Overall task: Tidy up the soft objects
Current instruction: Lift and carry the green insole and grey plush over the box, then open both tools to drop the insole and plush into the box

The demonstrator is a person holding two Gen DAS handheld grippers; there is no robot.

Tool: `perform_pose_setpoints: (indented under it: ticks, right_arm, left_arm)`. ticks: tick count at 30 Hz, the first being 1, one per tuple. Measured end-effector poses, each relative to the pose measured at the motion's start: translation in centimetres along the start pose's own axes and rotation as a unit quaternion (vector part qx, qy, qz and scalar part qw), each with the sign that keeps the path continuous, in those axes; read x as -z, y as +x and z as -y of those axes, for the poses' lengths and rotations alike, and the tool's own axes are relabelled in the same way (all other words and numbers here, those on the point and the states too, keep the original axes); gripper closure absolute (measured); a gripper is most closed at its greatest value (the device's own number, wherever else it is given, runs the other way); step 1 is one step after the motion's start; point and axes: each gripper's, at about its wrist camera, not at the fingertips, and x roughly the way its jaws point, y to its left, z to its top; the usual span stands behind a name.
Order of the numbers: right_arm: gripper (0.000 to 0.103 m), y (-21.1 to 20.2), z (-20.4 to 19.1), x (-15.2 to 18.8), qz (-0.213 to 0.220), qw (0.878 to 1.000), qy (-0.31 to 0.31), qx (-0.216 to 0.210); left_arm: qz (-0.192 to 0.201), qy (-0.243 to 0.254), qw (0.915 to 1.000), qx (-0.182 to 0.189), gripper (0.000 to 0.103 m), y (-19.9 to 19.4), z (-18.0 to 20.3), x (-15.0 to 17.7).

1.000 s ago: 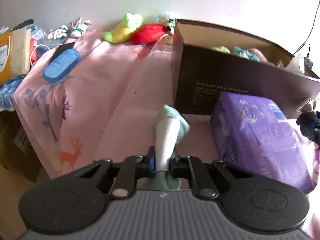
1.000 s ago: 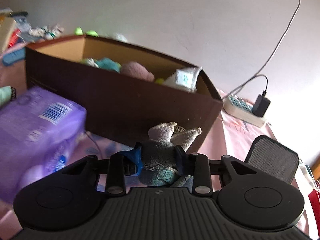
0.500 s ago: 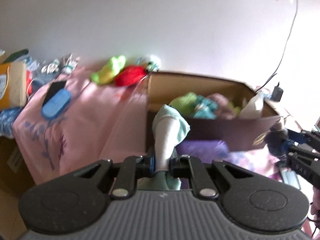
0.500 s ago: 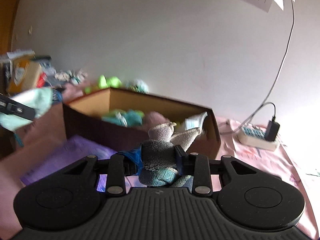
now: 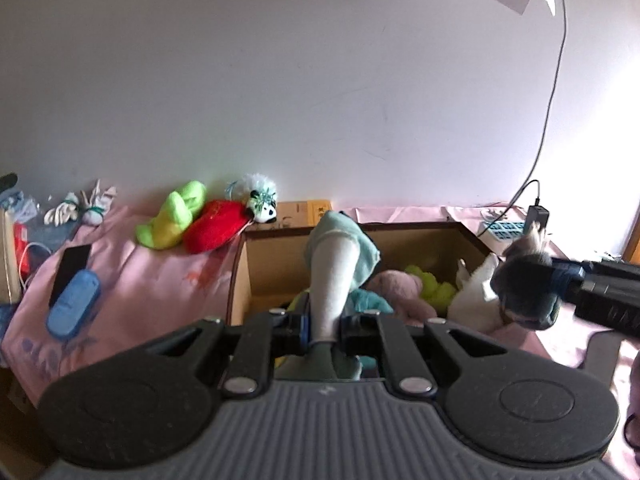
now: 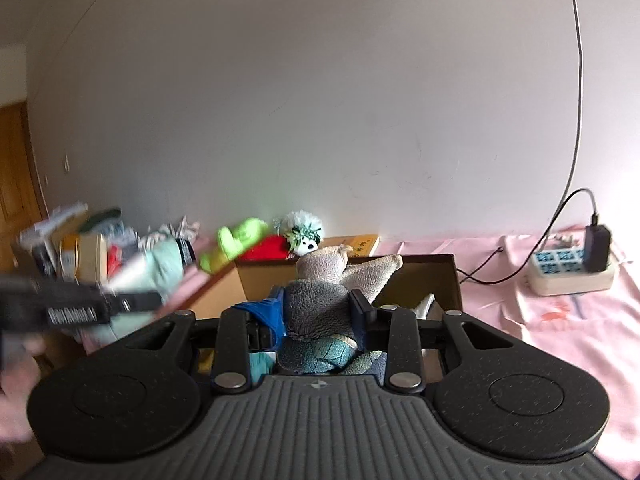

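Observation:
My left gripper is shut on a pale green and white sock, held up over the near edge of the open brown cardboard box. My right gripper is shut on a grey plush toy with a teal patterned body, raised in front of the same box. In the left wrist view the right gripper and its toy hang over the box's right end. Inside the box lie a pink plush, a yellow-green soft piece and a white soft piece.
On the pink cloth left of the box lie a lime plush, a red plush, a small white and green plush, a blue case and a black phone. A power strip with a charger sits at the right.
Both grippers rose with their loads, from low in front of the box's dark wall to above its rim, so the inside shows now. The purple pack has dropped out of view.

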Motion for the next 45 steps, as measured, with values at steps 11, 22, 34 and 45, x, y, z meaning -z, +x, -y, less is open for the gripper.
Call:
perform_pose_setpoints:
  ticks: [11,22,34,45]
  right_arm:
    - [0.086,7.7,2.7,-1.2,-0.055,0.997,0.054,0.01]
    - [0.079,10.5,4.7,-0.2,-0.106,0.991,0.067,0.05]
    - [0.079,8.0,4.3,-1.7,-0.096,0.992,0.079,0.027]
    - [0.078,2.4,2.5,-0.9,-0.073,0.995,0.072,0.016]
  left_arm:
    - [-0.056,-0.026,0.998,-0.018,0.092,7.8,-1.2,-0.6]
    - [-0.084,-0.032,0.9956,-0.027,0.07,11.0,-1.9,0.3]
    - [-0.042,-0.001,0.9981,-0.044,0.037,7.3,-0.2,-0.4]
    - [-0.057,-0.012,0.9962,-0.064,0.035,3.2,1.8,-0.7]
